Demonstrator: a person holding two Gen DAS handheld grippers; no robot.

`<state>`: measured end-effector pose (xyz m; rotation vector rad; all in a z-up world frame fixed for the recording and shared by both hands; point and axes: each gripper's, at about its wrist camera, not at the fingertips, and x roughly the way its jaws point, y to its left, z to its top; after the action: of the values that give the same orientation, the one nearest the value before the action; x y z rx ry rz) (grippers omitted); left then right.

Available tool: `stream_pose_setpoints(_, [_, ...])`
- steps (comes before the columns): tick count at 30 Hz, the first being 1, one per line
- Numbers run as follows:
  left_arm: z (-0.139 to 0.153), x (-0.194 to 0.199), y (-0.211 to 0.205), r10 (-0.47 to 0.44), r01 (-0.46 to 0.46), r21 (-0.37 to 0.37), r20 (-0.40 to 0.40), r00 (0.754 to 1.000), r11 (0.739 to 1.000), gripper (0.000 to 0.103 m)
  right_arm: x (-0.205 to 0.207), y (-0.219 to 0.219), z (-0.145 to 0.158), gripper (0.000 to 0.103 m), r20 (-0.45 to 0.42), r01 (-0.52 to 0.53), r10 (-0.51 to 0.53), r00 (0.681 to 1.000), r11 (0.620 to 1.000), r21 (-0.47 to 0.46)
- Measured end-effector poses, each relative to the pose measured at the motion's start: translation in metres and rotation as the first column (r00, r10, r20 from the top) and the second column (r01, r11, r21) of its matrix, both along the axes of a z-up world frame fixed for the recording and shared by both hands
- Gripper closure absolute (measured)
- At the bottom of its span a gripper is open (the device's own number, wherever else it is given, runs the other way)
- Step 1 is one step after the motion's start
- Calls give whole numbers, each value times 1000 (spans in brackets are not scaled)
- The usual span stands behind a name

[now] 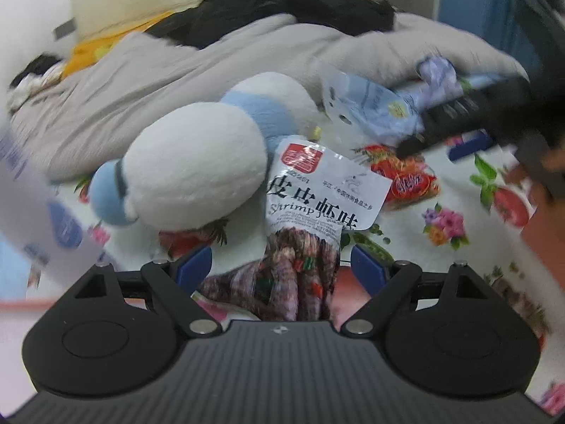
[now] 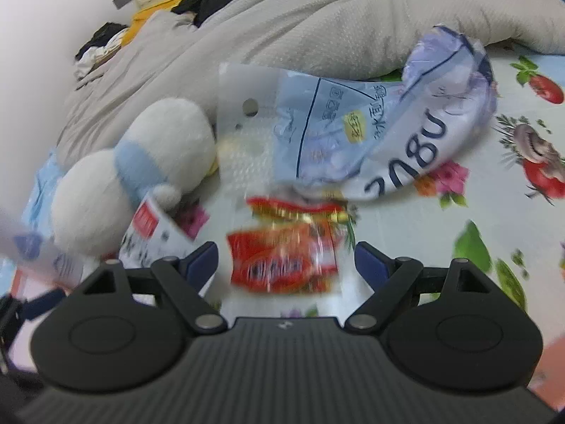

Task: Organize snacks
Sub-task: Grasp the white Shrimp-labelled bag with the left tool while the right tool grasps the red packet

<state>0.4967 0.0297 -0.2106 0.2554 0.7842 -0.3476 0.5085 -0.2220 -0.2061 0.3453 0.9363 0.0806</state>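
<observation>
A shrimp snack packet (image 1: pixel 310 212), white on top and purple below, lies on the flowered bedsheet (image 1: pixel 459 190); its lower end sits between the wide-apart fingers of my left gripper (image 1: pixel 282 265). A red snack packet (image 2: pixel 286 251) lies between the open fingers of my right gripper (image 2: pixel 286 261); it also shows in the left wrist view (image 1: pixel 406 180). Whether either gripper touches its packet I cannot tell. A large pale blue bag (image 2: pixel 370 130) lies behind the red packet. The right gripper's black body (image 1: pixel 494 106) reaches over the blue bag (image 1: pixel 374 102) in the left wrist view.
A white and blue plush toy (image 1: pixel 197 173) lies left of the shrimp packet, also seen from the right wrist (image 2: pixel 130 169). A grey quilt (image 1: pixel 176 81) is heaped behind, with black clothes (image 1: pixel 282 10) on top. Blurred white-blue packaging (image 1: pixel 42 212) is at the left edge.
</observation>
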Motion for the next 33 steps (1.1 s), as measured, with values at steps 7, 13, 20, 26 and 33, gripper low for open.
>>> stream_pose_setpoints(7, [-23,14,-11,-110,110,34,-13,994,993,14,29,17,-18,17,-87,-66,59,994,994,-84])
stream_pose_setpoints(13, [-44,16,-12,-101,105,74,-50,994,992,17,25,41,-26,16,-102,-172,152,983,959,-226])
stream_pose_setpoints(20, [-46,2,9,-4,1,-46,-74,997,999,42,12,47,-17,47,-103,-229,209,972,938,-260])
stream_pose_setpoints(26, [-33,-21,16,78,-90,-92,-121,990,992,45,-22,46,-6,49,-82,-249,236,968,937,-243])
stream_pose_setpoints(33, [-5,-67,16,156,-176,-139,-143,977,975,45,-69,35,18,48,-50,-238,233,971,945,-225])
